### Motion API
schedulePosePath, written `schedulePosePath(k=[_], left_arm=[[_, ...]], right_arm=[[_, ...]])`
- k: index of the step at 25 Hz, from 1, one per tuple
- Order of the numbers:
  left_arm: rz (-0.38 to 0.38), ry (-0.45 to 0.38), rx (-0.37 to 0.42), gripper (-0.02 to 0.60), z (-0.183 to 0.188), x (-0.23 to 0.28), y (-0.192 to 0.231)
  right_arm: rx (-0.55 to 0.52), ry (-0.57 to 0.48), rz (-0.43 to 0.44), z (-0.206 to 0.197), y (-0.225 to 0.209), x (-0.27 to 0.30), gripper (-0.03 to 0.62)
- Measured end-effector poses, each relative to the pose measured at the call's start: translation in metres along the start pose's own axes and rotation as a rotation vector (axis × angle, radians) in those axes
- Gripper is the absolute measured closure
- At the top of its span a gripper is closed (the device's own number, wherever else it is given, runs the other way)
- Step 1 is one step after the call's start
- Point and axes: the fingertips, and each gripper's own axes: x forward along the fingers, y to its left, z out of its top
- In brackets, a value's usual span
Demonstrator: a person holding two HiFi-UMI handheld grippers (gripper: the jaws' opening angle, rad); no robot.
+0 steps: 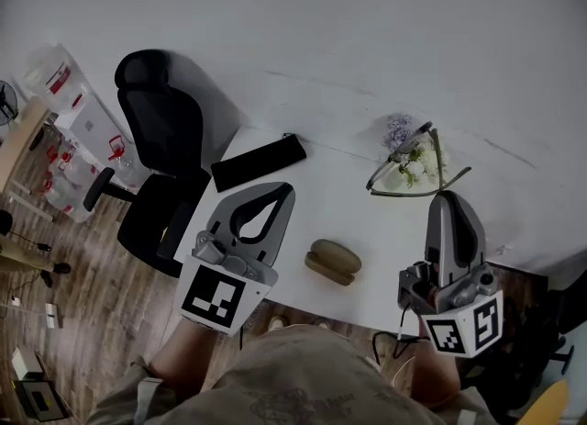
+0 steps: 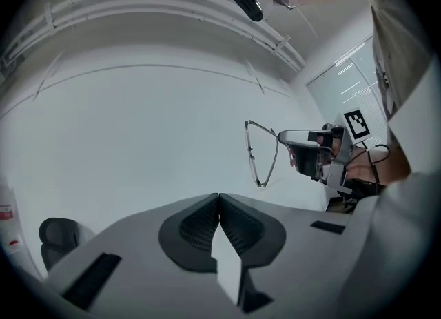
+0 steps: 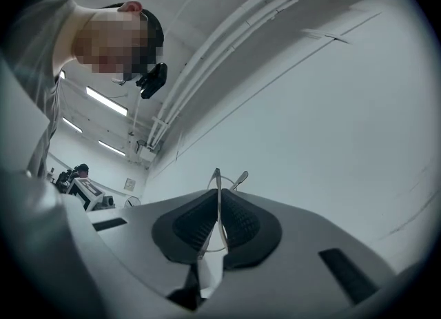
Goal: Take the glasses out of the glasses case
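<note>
Nearest you, your left tongs (image 1: 275,195) are pressed together on nothing, while your right tongs (image 1: 447,199) pinch the glasses (image 1: 408,164) by the frame, held above the counter (image 1: 367,221). Just beyond, the olive glasses case (image 1: 333,261) lies on the counter, apparently open. The removal looks done; next, lower the glasses gently onto bare counter, clear of the case and the black pouch (image 1: 260,161) farther back
</note>
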Motion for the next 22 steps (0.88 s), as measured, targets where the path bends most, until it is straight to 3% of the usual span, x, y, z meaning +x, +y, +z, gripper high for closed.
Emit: schedulePosePath(k=[8,22], left_arm=[[0.007,0.012,0.007,0.565,0.0,-0.006,0.001],[0.004,0.031,-0.013,0.565,-0.008,-0.008,0.0]], right_arm=[[-0.092,0.051,0.015,-0.01,0.009,0.0,0.554],[-0.093,0.088,0.031,-0.017,0.012,-0.002,0.554]])
